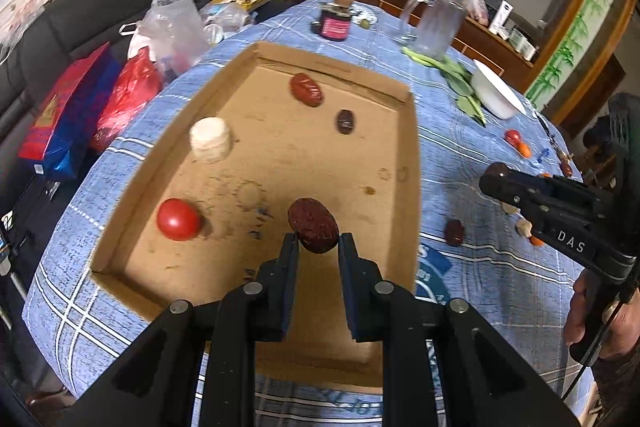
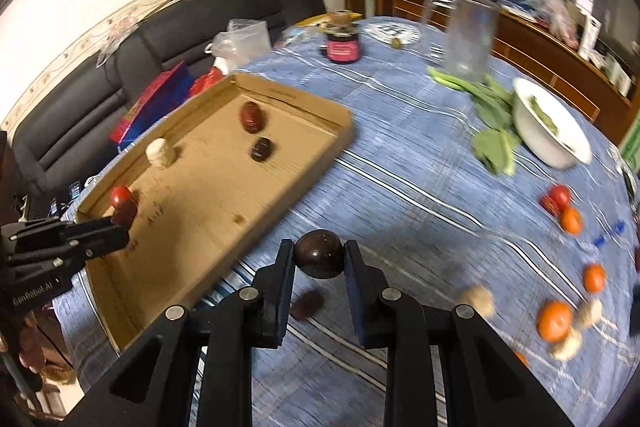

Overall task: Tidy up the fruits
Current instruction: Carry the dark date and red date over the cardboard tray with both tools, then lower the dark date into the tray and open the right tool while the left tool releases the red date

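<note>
- Your left gripper point(image 1: 318, 241) is clamped on a dark red wrinkled date point(image 1: 313, 225), held over the lower part of the cardboard tray point(image 1: 412, 163) in the left wrist view.
- Your right gripper point(image 2: 319, 254) is squeezing a round dark brown fruit point(image 2: 319, 254), hanging over the blue plaid tablecloth point(image 2: 400, 155) just right of the tray's near edge.
- Inside the tray: a red tomato point(image 1: 178, 219) at lower left, a pale round piece point(image 1: 210, 139) at left, a red date point(image 1: 306, 89) and a darker one point(image 1: 345, 121) toward the top.
- Loose on the cloth at right of the right wrist view: small oranges point(image 2: 554, 321), a red tomato point(image 2: 559, 195), pale chunks, blurred.
- Leafy greens point(image 2: 494, 143) and a white bowl point(image 2: 560, 151) sit at upper right; a clear jug point(image 2: 470, 35) and a dark jar point(image 2: 343, 47) along the top.
</note>
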